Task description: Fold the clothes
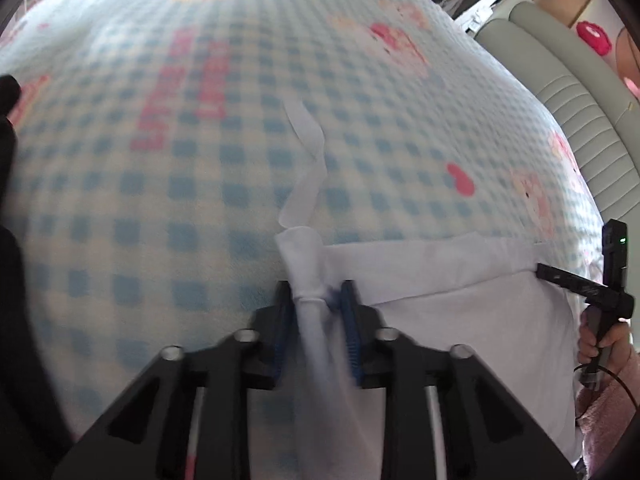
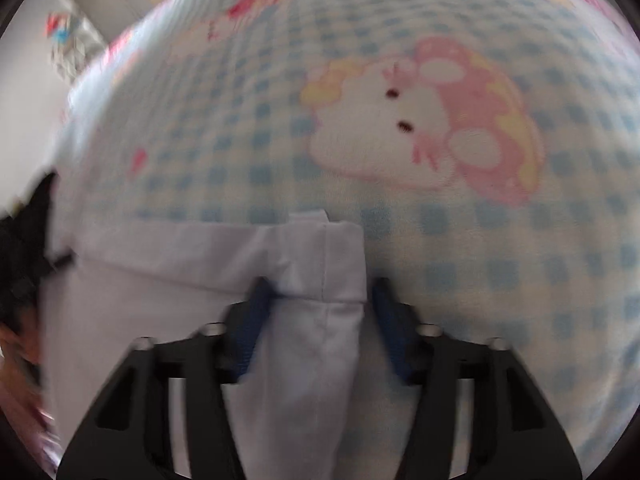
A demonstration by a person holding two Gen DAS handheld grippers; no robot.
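A: Left wrist view first. What is the left tool (image 1: 316,292) doing?

B: Its fingers are pinched on a bunched corner of the white garment (image 1: 460,312), with a loose white ribbon (image 1: 306,160) trailing forward over the checked blanket (image 1: 200,180) on the bed. The cloth runs taut toward the right tool (image 1: 552,272), seen near the blanket's right edge with a hand (image 1: 600,344) on its handle.

A: And the right wrist view?

B: The right tool (image 2: 320,300) has the garment's other corner (image 2: 320,264) between its fingers. They stand fairly wide, and blur hides whether the pads actually press the cloth, so I cannot tell its grip.

A: How will it handle?

B: I'd judge it light, thin and limp, likely to sag between grips. Hemmed corners look like the firmest hold.
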